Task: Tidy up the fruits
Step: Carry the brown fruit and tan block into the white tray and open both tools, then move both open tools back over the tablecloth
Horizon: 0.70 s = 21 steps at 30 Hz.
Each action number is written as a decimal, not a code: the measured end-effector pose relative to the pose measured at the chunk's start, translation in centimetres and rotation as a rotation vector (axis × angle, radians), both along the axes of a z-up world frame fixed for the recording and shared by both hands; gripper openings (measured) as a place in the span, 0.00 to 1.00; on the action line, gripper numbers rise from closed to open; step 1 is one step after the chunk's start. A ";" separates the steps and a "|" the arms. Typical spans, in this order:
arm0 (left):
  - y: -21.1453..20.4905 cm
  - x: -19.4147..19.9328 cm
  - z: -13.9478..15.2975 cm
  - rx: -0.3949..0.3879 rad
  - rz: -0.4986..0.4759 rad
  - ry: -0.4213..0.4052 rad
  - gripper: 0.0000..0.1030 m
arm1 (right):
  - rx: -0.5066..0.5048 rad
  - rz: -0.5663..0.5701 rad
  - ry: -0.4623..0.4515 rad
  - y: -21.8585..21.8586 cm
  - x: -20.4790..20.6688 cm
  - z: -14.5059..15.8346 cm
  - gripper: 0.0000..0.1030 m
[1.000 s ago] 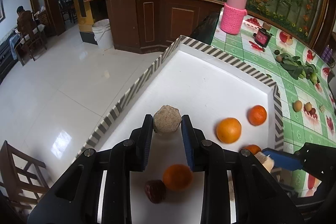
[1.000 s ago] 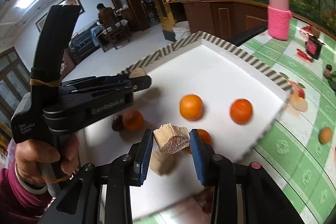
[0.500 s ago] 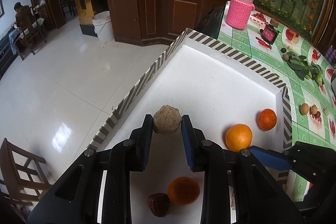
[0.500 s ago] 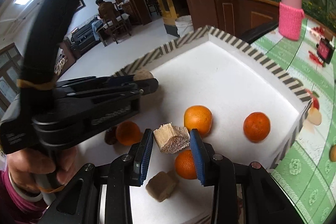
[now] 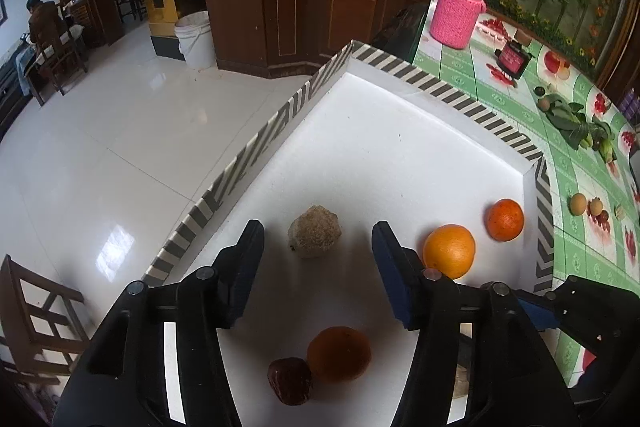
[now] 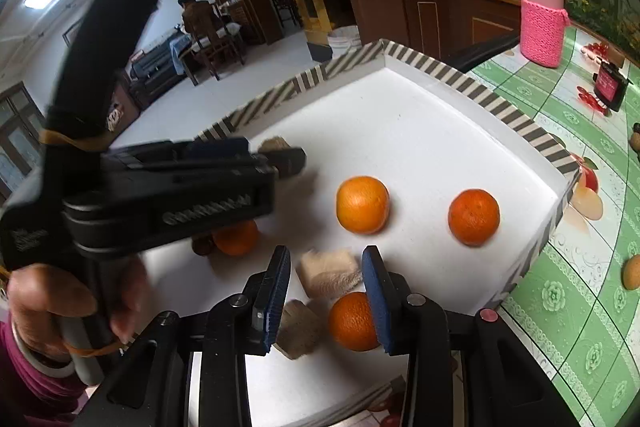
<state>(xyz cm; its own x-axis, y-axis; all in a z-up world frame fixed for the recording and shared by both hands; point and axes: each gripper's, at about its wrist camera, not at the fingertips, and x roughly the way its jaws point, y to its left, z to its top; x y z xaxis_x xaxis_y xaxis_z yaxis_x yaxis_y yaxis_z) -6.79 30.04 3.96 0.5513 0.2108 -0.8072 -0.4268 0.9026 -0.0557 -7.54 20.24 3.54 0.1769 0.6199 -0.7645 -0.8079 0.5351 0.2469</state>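
In the left wrist view I am spreading the left gripper, its jaws just opening off the lump so it is resting free on the tray, mid-frame. My right gripper is pinching the block narrowly, lower centre, carrying it above the oranges.

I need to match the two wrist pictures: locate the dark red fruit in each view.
Left wrist: dark red fruit bottom centre, touching a shaded orange.
Right wrist: dark red fruit left of centre, mostly hidden beneath the left claw.
Shared landmark: pink bottle.
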 end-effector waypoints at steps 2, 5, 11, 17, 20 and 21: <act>-0.2 -0.2 0.2 0.014 0.004 -0.001 0.55 | 0.002 0.001 0.000 -0.2 -0.1 0.1 0.35; -0.6 -0.5 0.1 0.023 0.002 0.006 0.55 | 0.019 -0.001 -0.014 -0.8 -0.6 0.7 0.35; -2.1 -1.7 1.2 0.064 0.008 -0.049 0.55 | 0.089 -0.037 -0.037 -3.9 -1.2 2.4 0.35; -4.5 -2.3 2.4 0.103 -0.016 -0.098 0.55 | 0.136 -0.128 -0.047 -7.5 -0.7 3.0 0.35; -6.5 -2.3 3.0 0.120 -0.045 -0.118 0.55 | 0.134 -0.178 -0.061 -9.5 -0.6 3.1 0.35; -7.2 -2.2 3.1 0.124 -0.056 -0.124 0.55 | 0.129 -0.193 -0.065 -10.1 -0.5 3.1 0.35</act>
